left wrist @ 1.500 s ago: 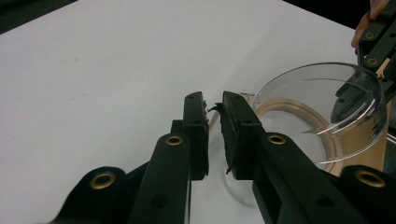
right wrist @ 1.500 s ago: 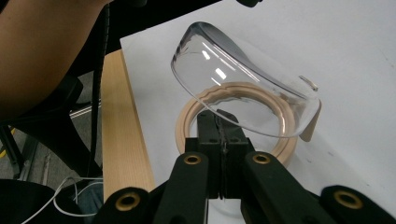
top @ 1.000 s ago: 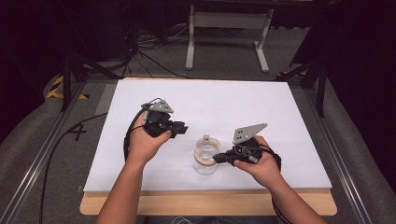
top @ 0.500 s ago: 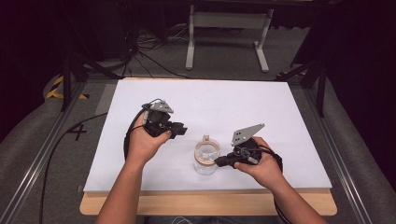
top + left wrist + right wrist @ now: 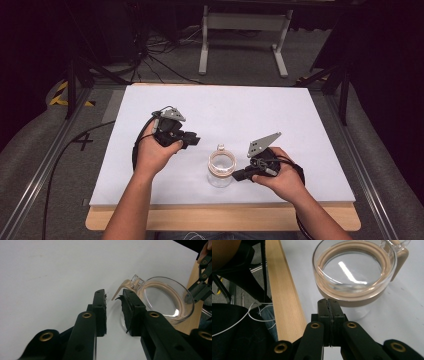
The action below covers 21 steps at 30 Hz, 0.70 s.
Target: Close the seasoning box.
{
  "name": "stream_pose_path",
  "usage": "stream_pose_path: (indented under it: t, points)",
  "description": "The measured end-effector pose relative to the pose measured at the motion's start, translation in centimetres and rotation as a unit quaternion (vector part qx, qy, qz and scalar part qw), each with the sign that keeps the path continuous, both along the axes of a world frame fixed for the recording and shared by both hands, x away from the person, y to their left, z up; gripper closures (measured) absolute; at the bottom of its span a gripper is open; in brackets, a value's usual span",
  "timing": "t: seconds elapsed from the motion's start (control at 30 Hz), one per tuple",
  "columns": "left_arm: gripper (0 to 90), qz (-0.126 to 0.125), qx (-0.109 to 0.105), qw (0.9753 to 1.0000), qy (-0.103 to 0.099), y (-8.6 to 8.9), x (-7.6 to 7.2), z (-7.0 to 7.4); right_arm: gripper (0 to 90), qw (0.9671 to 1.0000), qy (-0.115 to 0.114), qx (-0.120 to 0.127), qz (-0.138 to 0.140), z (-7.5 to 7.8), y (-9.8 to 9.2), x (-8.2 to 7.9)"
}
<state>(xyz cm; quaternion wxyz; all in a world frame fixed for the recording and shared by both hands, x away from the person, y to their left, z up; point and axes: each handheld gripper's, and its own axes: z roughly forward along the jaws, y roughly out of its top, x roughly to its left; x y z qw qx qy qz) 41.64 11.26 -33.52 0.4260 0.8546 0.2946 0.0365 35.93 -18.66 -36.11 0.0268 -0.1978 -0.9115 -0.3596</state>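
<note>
A clear glass jar (image 5: 221,168) with a tan ring at its mouth stands open near the front middle of the white table (image 5: 250,107). My left gripper (image 5: 193,140) hovers just left of the jar, open and holding nothing. In the left gripper view its fingertips (image 5: 113,296) point at the jar's (image 5: 170,302) tan tab and clear clasp. My right gripper (image 5: 239,175) is shut and holding nothing, its tip close to the jar's right side. In the right gripper view the closed tip (image 5: 328,301) sits just short of the jar (image 5: 354,267).
The table's wooden front edge (image 5: 225,219) runs close behind the right hand and is seen again as the wooden strip (image 5: 283,302). A metal stand (image 5: 245,30) and floor cables (image 5: 150,55) lie beyond the far edge. Metal rails (image 5: 360,165) flank the table.
The right hand has slid slightly toward the front edge, its gripper staying beside the jar. The left gripper has barely moved.
</note>
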Motion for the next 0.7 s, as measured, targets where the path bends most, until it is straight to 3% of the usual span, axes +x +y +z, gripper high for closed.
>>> stream_pose_path:
  t: [0.4,0.7]
  points:
    - [71.1,0.002,-0.001,1.0,-0.001,0.1,-0.1,0.0,90.0,0.9998,-0.014,0.012,-0.004,0.6,-0.5,0.0]
    - [68.8,0.014,0.0,0.9999,-0.007,1.3,-1.0,0.0,81.1,0.9978,-0.037,0.052,-0.019,2.5,-1.7,0.7]
